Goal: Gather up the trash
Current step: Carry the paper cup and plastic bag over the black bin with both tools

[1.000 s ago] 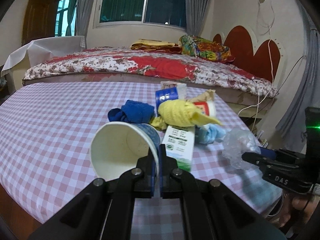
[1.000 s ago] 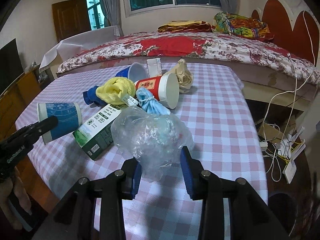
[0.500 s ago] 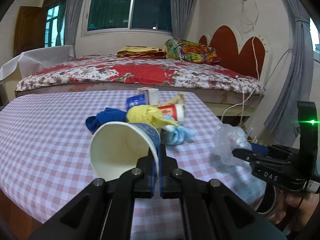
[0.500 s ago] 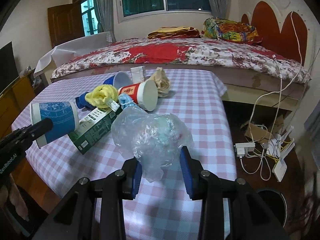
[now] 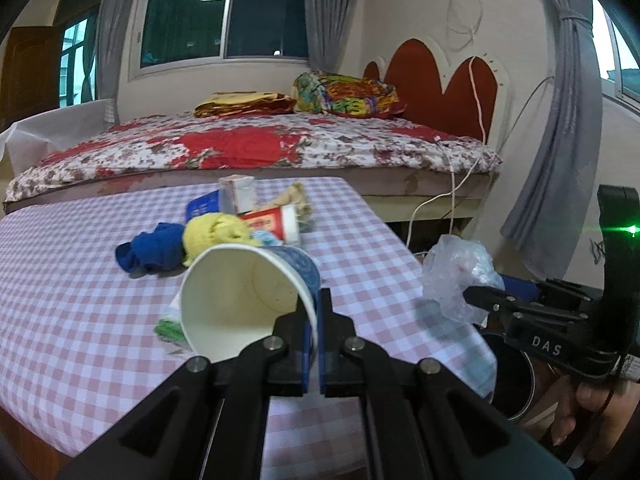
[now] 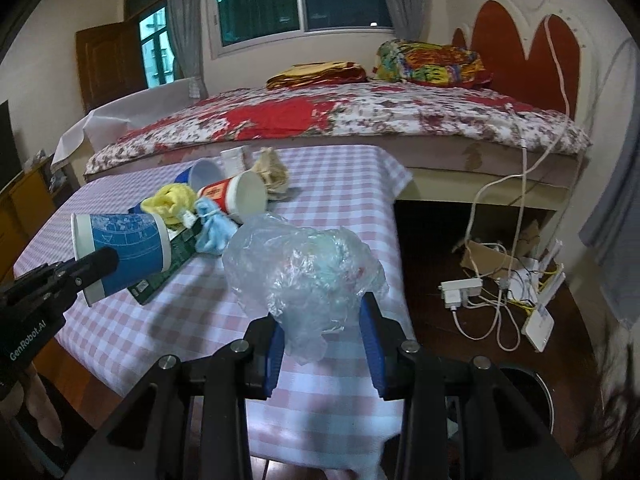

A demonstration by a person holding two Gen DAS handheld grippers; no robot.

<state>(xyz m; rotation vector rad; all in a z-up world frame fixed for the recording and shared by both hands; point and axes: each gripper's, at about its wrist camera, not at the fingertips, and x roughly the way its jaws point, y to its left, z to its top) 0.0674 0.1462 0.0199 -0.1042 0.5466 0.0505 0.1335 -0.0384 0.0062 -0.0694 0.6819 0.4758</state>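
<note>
The left hand-held gripper (image 5: 314,312) is clamped tight on the rim of a blue-and-white paper cup (image 5: 244,296), which lies on its side in the air with its open mouth toward the camera, above the near part of the table (image 5: 72,308). The right hand-held gripper (image 6: 325,340) grips a crumpled clear plastic bag (image 6: 304,268) between its blue pads, above the table's near right edge. Just beyond the cup on the checked tablecloth lies a green carton (image 6: 176,256). Farther back sit a light blue cloth (image 6: 214,232), a yellow cloth (image 5: 216,232), a dark blue cloth (image 5: 154,246) and a red paper cup (image 6: 236,196) on its side. Behind the table stands a bed (image 5: 248,148).
</note>
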